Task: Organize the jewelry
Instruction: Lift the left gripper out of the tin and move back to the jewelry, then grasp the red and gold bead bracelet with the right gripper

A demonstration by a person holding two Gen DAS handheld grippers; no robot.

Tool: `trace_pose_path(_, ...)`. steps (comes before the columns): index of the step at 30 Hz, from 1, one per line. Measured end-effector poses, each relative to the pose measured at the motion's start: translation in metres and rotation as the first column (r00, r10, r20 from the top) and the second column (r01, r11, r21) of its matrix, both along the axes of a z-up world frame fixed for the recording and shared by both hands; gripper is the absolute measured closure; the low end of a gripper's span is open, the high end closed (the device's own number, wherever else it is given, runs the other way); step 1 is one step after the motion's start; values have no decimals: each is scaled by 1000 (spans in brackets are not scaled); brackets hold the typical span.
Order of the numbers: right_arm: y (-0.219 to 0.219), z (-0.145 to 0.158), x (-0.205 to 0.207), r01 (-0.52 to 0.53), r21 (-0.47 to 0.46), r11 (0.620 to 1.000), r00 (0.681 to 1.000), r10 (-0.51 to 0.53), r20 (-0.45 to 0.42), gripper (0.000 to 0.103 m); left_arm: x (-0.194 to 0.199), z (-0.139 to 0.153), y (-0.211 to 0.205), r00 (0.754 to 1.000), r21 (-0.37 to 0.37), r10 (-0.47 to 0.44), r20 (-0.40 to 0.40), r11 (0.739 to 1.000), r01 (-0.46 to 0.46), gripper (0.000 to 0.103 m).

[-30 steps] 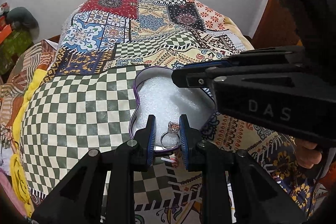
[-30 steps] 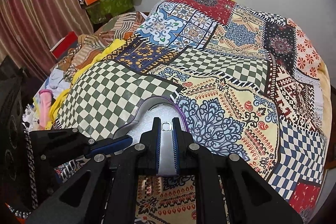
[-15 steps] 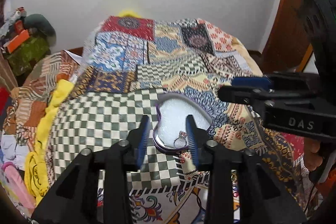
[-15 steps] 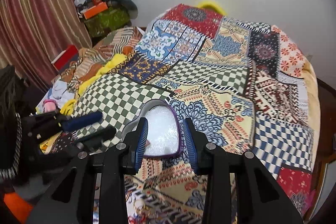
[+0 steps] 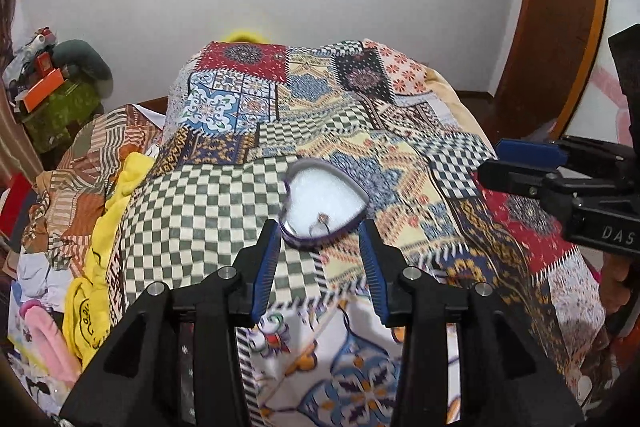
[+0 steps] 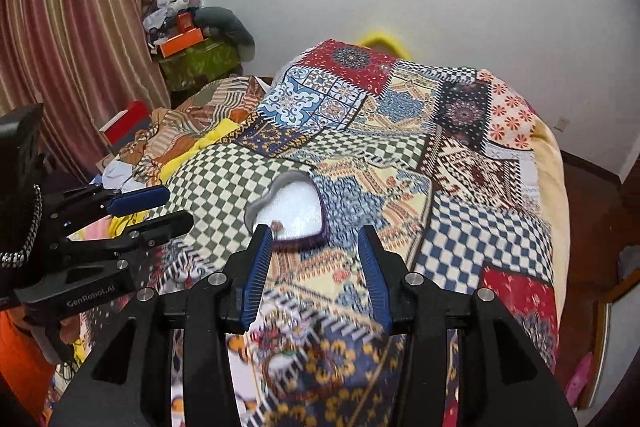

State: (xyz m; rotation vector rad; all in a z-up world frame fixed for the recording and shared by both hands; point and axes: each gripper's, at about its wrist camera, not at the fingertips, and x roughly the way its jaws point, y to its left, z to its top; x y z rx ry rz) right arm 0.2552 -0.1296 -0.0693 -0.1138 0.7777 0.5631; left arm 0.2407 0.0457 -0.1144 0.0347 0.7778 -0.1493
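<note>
A purple heart-shaped jewelry box with white foam lining lies open on the patchwork bedspread. A silver ring with a pink stone rests on the foam near the box's front tip. My left gripper is open and empty, held above and just behind the box. My right gripper is open and empty, also pulled back from the box. The ring shows only as a small blurred spot in the right wrist view. Each gripper appears at the side of the other's view.
The bedspread covers a rounded bed. Piled clothes and a yellow cloth lie at the left. A striped curtain and cluttered green box stand at far left. A wooden door frame is at right.
Both grippers opened and drew back and up from the box. The left let go of the ring, which now lies on the foam. The right was shut one second ago.
</note>
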Motion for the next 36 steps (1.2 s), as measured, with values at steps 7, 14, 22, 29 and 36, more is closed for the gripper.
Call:
trace_pose_path(7,-20,-15,-24,21,-47,999,1000,-21,1,62,-25,-13,-16,999,11,-27,-38,1000,28,63)
trace_pose_path(14,-29,-37,-48,16,-56,998,1000,-17,-17,37,-54,-26,-24,997,19,-47,-54,999,49,63)
trace_pose_path(22,-27,-76,-54,53,-103,993,995,-62,-80,37,-75,-37,-26,998,34,-22,-60,999,24,63)
trace_pose_path(29,-21,-95,-57,39,-125,991,994,-52,-101,37,-79,-52,-36,996,19,-29,-89,999,30,63)
trace_pose_path(36,-27,-103,-51,52,-121,991,993,-64,-102,61,-78,-62,-42,993,-6,-30,-117,1000,29,63)
